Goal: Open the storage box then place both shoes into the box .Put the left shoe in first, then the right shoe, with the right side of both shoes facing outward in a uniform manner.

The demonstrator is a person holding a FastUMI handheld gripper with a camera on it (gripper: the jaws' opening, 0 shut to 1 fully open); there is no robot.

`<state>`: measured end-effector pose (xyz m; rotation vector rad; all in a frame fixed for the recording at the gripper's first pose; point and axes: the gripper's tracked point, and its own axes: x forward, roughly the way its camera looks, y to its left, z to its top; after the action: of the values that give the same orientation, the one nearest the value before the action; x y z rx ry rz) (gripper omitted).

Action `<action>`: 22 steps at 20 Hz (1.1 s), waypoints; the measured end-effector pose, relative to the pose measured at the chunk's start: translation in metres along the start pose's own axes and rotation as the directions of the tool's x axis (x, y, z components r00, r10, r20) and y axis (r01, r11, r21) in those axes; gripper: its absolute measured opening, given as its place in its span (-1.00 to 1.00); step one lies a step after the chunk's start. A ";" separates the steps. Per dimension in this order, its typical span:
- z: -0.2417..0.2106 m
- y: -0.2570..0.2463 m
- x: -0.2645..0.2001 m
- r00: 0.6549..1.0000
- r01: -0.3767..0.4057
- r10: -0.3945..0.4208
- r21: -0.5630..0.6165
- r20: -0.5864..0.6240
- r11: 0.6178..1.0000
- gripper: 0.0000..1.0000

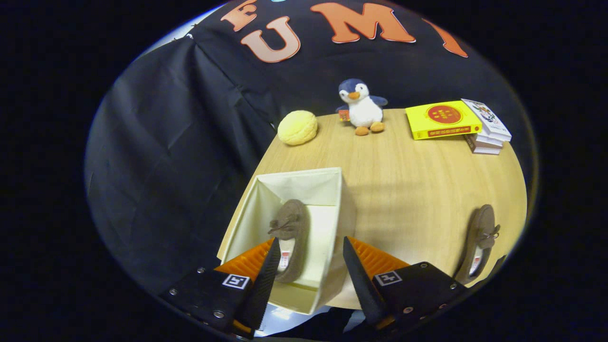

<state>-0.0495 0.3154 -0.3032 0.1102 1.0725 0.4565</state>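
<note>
A plush penguin (361,107), bun (297,127) and books (456,121) sit far back on the counter (403,190); the jaws of the gripper (308,259) gape empty above the box (294,187) holding one shoe (289,237); the other shoe (479,242) lies right.

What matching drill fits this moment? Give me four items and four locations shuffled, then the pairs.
Items:
1. brown suede shoe with bow
2. second brown suede shoe
3. blue and white plush penguin
4. open claw

Locations:
A. far edge of the wooden table, between the yellow round bun toy and the yellow book
B. inside the cream fabric storage box
C. over the box's near side
D. on the table, right of the box

Pairs: 1-B, 2-D, 3-A, 4-C
</note>
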 end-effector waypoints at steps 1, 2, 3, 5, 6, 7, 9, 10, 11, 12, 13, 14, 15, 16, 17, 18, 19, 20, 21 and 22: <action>0.000 -0.019 -0.008 1.000 0.021 -0.021 0.002 0.014 1.000 0.71; -0.003 -0.041 -0.015 0.999 0.046 -0.046 0.006 0.025 0.999 0.77; -0.005 -0.060 -0.021 0.997 0.068 -0.069 0.016 0.032 0.998 0.82; -0.009 -0.097 -0.032 0.993 0.108 -0.109 0.044 0.043 0.993 0.89; -0.012 -0.114 -0.038 0.989 0.134 -0.137 0.055 0.051 0.989 0.91; -0.015 -0.129 -0.046 0.984 0.166 -0.170 0.063 0.061 0.984 0.93; -0.025 -0.168 -0.056 0.971 0.229 -0.232 0.058 0.059 0.972 0.95; -0.032 -0.185 -0.060 0.966 0.249 -0.253 0.067 0.050 0.966 0.95; -0.038 -0.200 -0.064 0.962 0.266 -0.270 0.080 0.042 0.960 0.95; -0.046 -0.216 -0.066 0.956 0.288 -0.291 0.093 0.028 0.953 0.95; -0.053 -0.233 -0.066 0.949 0.311 -0.315 0.100 0.018 0.945 0.94; -0.060 -0.250 -0.066 0.941 0.335 -0.338 0.103 0.008 0.937 0.91; -0.069 -0.263 -0.068 0.935 0.353 -0.355 0.103 -0.003 0.930 0.85; -0.076 -0.276 -0.067 0.929 0.368 -0.369 0.101 -0.012 0.924 0.82; -0.083 -0.288 -0.066 0.924 0.383 -0.382 0.099 -0.024 0.919 0.74; -0.089 -0.297 -0.064 0.921 0.390 -0.389 0.094 -0.030 0.916 0.71; -0.095 -0.305 -0.061 0.918 0.397 -0.395 0.086 -0.040 0.914 0.65; -0.100 -0.310 -0.057 0.917 0.398 -0.395 0.072 -0.045 0.915 0.62; -0.104 -0.316 -0.054 0.915 0.403 -0.400 0.057 -0.050 0.914 0.56; -0.107 -0.321 -0.050 0.914 0.404 -0.402 0.041 -0.048 0.914 0.50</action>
<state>-0.0638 -0.0082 -0.4119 -0.0779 1.1113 0.0573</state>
